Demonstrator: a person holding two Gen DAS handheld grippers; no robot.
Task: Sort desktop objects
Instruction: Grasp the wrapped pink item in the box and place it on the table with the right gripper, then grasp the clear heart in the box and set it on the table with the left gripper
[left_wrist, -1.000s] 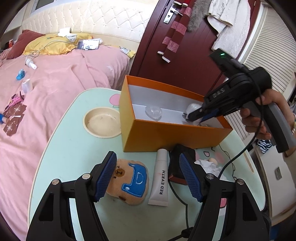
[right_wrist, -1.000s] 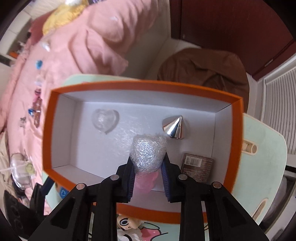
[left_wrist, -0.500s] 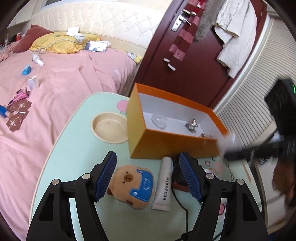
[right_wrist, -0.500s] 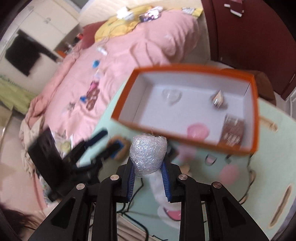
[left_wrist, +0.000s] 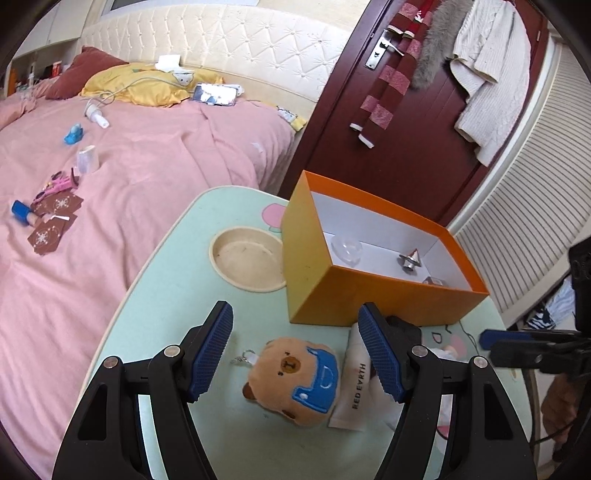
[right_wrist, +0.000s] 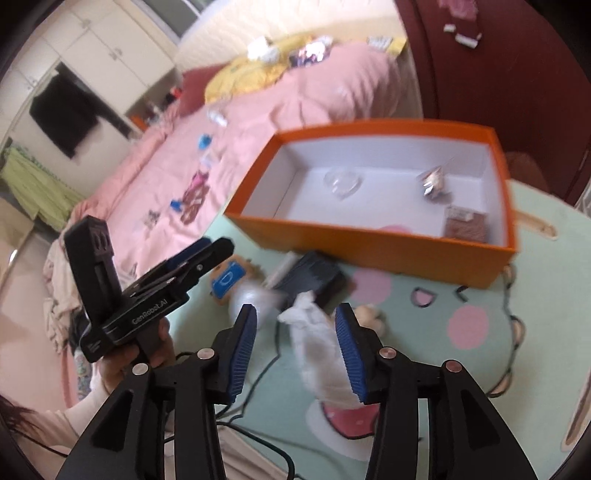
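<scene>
The left wrist view looks down and forward from close above the table (left_wrist: 166, 295) toward the orange box (left_wrist: 369, 295); the right wrist view faces the box (right_wrist: 369, 243) from its opposite long side. Both share the box and plush bear (left_wrist: 295, 380).

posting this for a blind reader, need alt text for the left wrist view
The open left gripper hovers over a bear plush keychain beside a white Red Earth tube on a mint-green table, with an open orange box just beyond.
</scene>
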